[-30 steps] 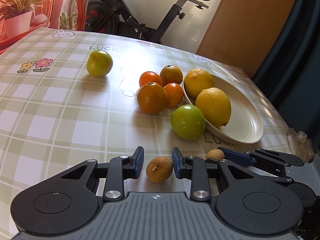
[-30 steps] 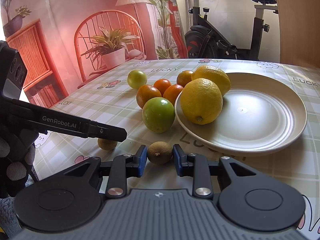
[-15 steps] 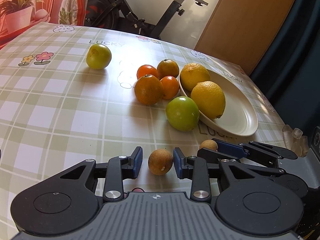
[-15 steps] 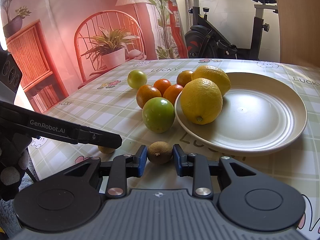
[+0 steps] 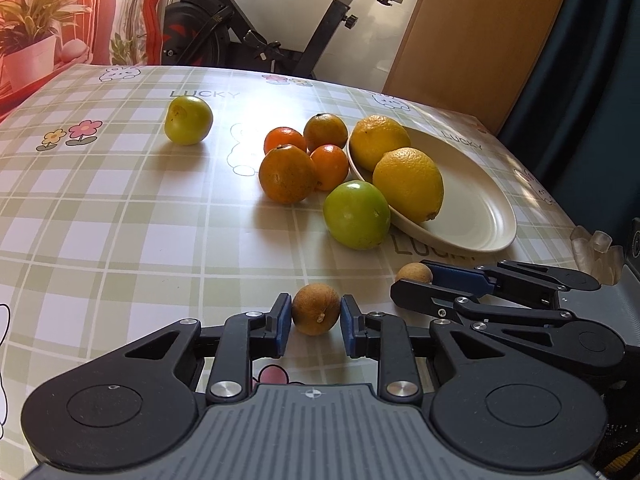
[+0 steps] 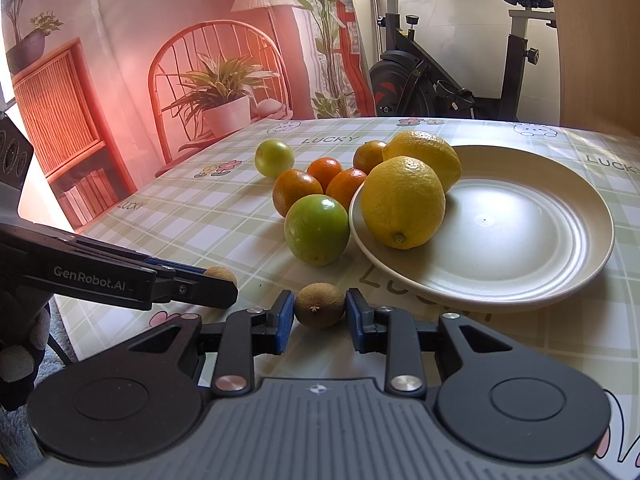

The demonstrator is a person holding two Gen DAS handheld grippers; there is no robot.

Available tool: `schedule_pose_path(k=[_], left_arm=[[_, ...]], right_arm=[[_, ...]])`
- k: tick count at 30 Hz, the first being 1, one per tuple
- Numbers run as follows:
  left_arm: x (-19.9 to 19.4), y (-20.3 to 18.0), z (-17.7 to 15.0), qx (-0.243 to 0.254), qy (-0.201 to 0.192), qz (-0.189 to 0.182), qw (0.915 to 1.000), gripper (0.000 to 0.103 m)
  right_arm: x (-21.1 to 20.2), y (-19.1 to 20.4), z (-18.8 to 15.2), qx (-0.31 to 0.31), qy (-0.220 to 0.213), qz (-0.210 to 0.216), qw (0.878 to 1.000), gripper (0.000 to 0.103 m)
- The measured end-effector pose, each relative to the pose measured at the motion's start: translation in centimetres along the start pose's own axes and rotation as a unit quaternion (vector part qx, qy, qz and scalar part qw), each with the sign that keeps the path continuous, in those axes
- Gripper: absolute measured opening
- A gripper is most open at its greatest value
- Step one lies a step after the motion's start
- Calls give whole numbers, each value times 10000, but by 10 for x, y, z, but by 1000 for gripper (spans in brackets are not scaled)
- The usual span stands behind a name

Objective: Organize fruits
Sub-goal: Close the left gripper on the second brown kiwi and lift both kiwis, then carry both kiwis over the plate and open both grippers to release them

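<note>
A black exercise bike (image 6: 460, 68) stands behind the checked tablecloth (image 5: 100, 208), beside a printed backdrop (image 6: 140, 60).

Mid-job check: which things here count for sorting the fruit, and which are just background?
Job: two lemons on the plate, four oranges, two green fruits, brown fruit in left gripper, brown fruit in right gripper.
Background: exercise bike, tablecloth.

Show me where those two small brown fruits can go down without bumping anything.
The plate is bare right of the two lemons. The cloth left of the oranges, below the far green fruit, is open too. It is crowded at the plate's left rim, around the near green fruit.
</note>
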State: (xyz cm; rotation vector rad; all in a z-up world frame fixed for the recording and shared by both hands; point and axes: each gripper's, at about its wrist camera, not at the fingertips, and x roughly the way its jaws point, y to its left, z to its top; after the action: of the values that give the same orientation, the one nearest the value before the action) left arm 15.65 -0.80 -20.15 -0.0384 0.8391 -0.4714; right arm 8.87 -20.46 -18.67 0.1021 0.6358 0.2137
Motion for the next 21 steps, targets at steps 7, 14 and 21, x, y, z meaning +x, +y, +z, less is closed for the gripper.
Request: schedule_pose_path(k=[7,14,21], left_arm=[[-7,-7,3,63,-165,-182,9997,28],[-13,-21,18,350,-336,-269,9985,28],[-12,-44,45,463,-508,-610,9958,28]], right_arm=[[0,0,0,-7,-5,-7,10000,31],[-10,-1,2,41,-234,-40,9997,30],[-30,-12,12,192,-740,-292,9966,30]])
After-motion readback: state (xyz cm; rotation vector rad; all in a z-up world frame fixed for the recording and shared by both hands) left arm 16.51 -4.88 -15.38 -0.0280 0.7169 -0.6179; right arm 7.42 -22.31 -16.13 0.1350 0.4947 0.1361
